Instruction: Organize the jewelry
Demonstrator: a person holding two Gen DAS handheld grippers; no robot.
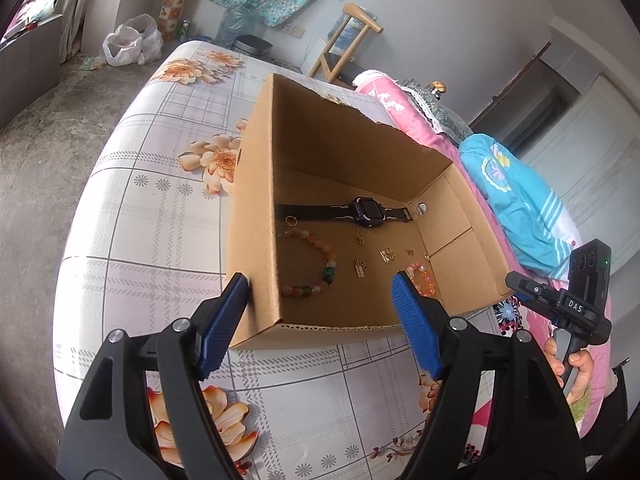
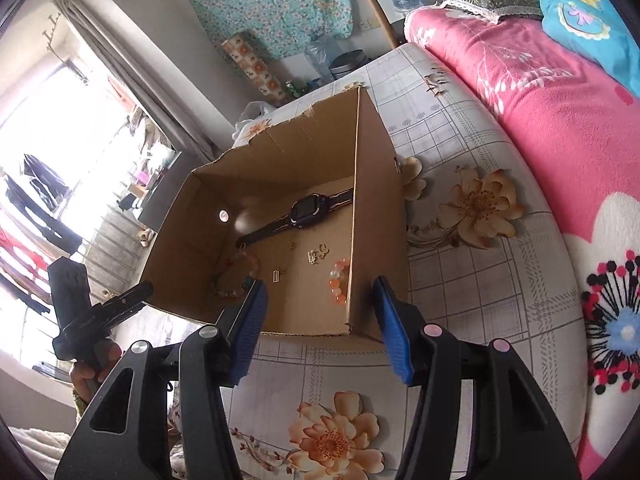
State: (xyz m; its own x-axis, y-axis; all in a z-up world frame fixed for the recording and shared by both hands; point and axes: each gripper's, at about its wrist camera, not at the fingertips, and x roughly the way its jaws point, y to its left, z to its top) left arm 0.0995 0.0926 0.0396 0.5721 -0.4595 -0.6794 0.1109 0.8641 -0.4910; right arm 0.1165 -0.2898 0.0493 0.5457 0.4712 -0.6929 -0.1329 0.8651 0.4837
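Jewelry sits loose on the floor of the box (image 1: 256, 216), which rests on the bed (image 1: 132, 216): a watch (image 1: 362, 207) along the far wall, a long bracelet (image 1: 320, 268) at left, a small orange bracelet (image 1: 422, 280) near the right wall, gold charms (image 1: 359, 272) between them. Left hand-held gripper (image 1: 320, 312) hovers at the near rim, jaws wide, holding nothing. Right hand-held gripper (image 2: 320, 320) is just as wide and empty, straddling the box's right wall. My call: go straight down, well clear of the cardboard walls, and pinch a bead strand, not a tiny charm. The near rim is low; the far wall is tall and torn.
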